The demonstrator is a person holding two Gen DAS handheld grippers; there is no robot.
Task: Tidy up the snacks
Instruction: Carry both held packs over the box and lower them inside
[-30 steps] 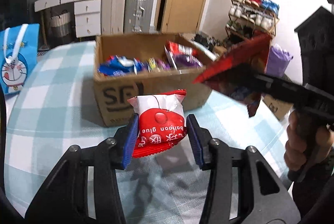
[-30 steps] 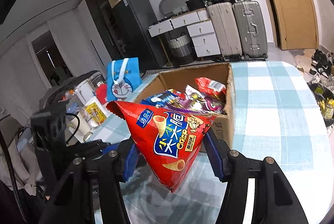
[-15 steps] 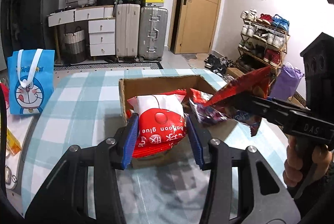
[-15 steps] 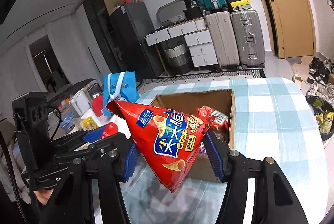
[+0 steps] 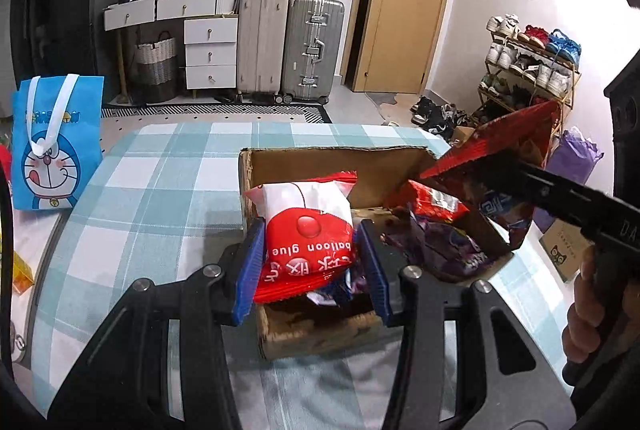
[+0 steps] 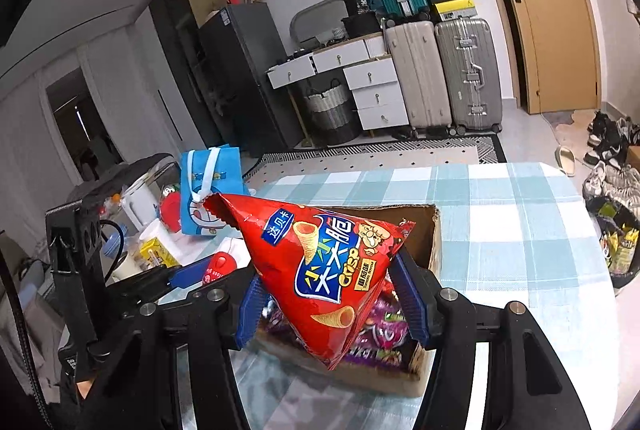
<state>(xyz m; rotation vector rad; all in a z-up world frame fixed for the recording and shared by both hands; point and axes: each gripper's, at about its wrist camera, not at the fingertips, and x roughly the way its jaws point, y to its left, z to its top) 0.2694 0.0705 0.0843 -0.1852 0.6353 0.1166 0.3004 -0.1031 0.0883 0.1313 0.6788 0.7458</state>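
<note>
The left gripper [image 5: 310,262] pinches a red-and-white packet [image 5: 308,234] printed "balloon glue", held over the near end of an open cardboard box [image 5: 336,157] on the checked tablecloth [image 5: 160,181]. The right gripper [image 6: 332,294] clamps a red triangular crisp bag [image 6: 324,262] with cone pictures above the same box, which holds purple and red packets [image 5: 444,246]. A blue cartoon bag [image 5: 52,145] stands well apart at the left edge of the table.

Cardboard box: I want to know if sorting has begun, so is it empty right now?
No, the cardboard box already holds several packets, among them a red one and purple ones.
</note>
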